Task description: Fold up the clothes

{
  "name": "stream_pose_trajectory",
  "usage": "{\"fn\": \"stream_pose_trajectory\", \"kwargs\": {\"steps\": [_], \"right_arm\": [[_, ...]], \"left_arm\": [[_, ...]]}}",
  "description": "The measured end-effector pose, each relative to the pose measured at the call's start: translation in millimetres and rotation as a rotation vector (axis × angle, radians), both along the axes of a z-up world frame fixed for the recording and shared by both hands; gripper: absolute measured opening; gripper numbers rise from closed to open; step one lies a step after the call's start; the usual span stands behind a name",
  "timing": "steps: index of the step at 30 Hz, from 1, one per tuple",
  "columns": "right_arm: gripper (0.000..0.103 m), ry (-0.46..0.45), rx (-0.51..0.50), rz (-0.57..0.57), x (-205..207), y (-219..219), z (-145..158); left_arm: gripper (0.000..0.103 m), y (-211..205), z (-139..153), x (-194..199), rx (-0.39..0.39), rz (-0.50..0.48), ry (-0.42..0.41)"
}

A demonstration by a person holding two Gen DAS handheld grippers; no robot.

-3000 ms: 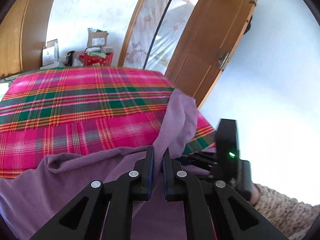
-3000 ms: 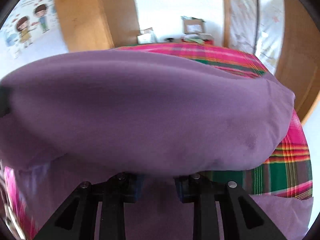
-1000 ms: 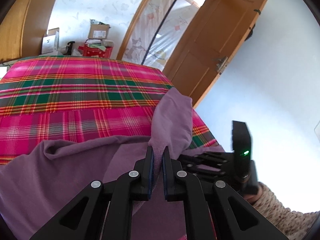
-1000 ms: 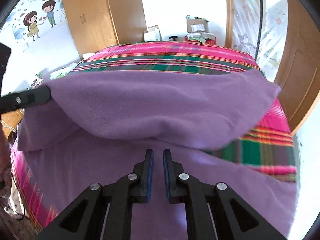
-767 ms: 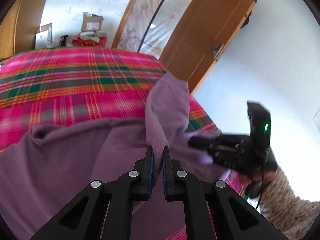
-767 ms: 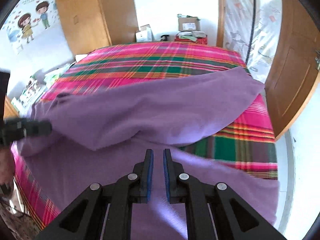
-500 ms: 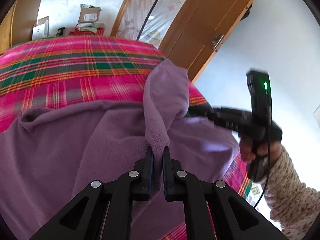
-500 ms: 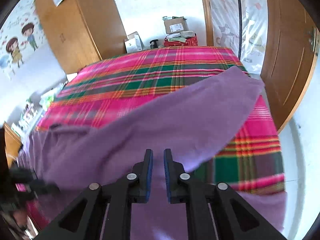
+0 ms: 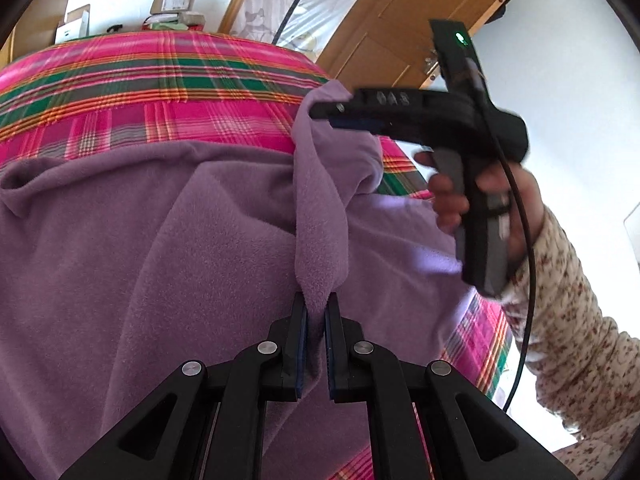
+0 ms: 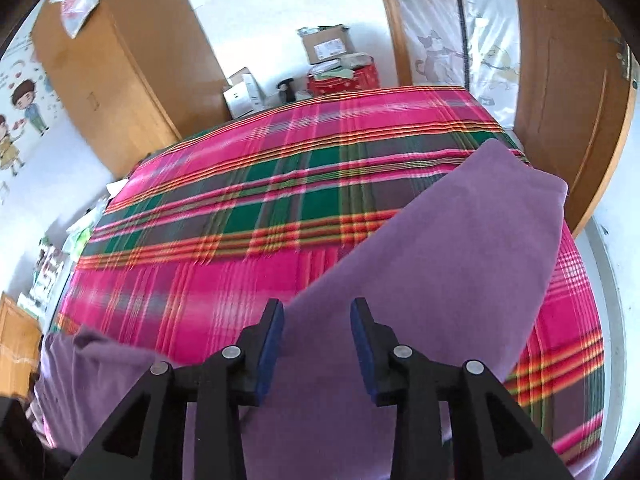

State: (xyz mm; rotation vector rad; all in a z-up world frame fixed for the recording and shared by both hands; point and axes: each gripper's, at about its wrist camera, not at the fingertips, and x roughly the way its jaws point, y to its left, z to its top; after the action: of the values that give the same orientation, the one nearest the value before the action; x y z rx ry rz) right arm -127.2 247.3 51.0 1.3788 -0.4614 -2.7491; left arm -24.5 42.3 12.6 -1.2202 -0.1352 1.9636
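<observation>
One purple fleece garment mid-fold on the bed

L wrist view: left gripper (image 9: 316, 320) pinches a raised ridge of the soft purple fleece garment (image 9: 160, 240), spread on the pink-green plaid bedspread (image 9: 140, 92); right gripper (image 9: 340, 114) reaches over a far flap. R wrist view: its jaws have just been opening, half wide, fleece (image 10: 460, 260) under them, not pinched. Prob light, floppy, non-slip; grab hems/corners. 1 garment, 2 grippers.

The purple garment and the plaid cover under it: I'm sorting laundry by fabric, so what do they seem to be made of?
The purple garment looks like fleece or another brushed knit: a matte, fuzzy nap and thick, soft folds, with no visible weave. The plaid cover looks like woven cloth, probably cotton or a blend: flat, crisp stripes in pink, green and orange, with no pile. The fibre itself cannot be told.
</observation>
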Motion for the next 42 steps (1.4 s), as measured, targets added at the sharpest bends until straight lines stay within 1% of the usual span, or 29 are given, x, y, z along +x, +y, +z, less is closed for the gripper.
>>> {"fn": "stream_pose_trajectory", "kwargs": {"steps": [3,5,11,12,13,15,17,18,21,24,28,31,33,38,42], "right_arm": [[0.036,-0.011,-0.023,-0.027,-8.2,0.8,-0.2],[0.038,-0.024,-0.021,-0.041,-14.4,-1.0,0.4],[0.039,-0.114,0.064,-0.103,-32.9,-6.6,-5.4],[0.037,-0.127,0.067,-0.116,-34.0,-5.8,-6.7],[0.036,-0.148,0.067,-0.139,-35.2,-3.8,-9.9],[0.017,-0.166,0.059,-0.178,-34.2,2.9,-13.7],[0.012,-0.166,0.046,-0.205,-31.3,9.2,-14.6],[0.007,-0.161,0.037,-0.205,-29.4,10.7,-14.0],[0.003,-0.139,0.058,-0.208,-21.4,12.9,-9.7],[0.003,-0.092,0.052,-0.23,-9.0,17.3,0.1],[0.003,0.021,0.094,-0.253,16.3,16.3,22.9],[0.003,0.114,0.138,-0.271,44.4,16.2,39.8],[0.003,0.148,0.142,-0.283,56.0,19.1,47.2],[0.003,0.208,0.155,-0.304,81.0,27.6,64.0],[0.003,0.242,0.146,-0.317,99.5,33.0,74.1]], "left_arm": [[0.008,0.5,-2.3,-1.0,0.004,-0.009,-0.009],[0.008,0.1,-3.8,-1.8,0.01,-0.014,-0.017],[0.008,-2.0,-8.5,-4.3,0.026,-0.024,-0.031],[0.008,-2.5,-9.4,-4.5,0.029,-0.027,-0.034],[0.008,-3.3,-10.1,-4.4,0.032,-0.029,-0.037],[0.008,-5.2,-10.6,-4.6,0.041,-0.032,-0.042],[0.008,-6.8,-11.1,-4.6,0.049,-0.035,-0.047],[0.008,-7.2,-11.3,-4.2,0.051,-0.037,-0.049],[0.008,-8.8,-12.0,-4.3,0.057,-0.038,-0.054],[0.008,-10.9,-11.7,-4.3,0.06,-0.036,-0.053],[0.008,-11.2,-9.2,-2.6,0.063,-0.025,-0.037],[0.008,-10.2,-6.5,-1.7,0.059,-0.013,-0.017],[0.008,-9.4,-3.5,0.3,0.054,-0.007,-0.001],[0.008,-5.8,7.5,6.8,0.034,0.013,0.059],[0.008,-9.2,15.0,15.9,0.04,0.031,0.075]]}}
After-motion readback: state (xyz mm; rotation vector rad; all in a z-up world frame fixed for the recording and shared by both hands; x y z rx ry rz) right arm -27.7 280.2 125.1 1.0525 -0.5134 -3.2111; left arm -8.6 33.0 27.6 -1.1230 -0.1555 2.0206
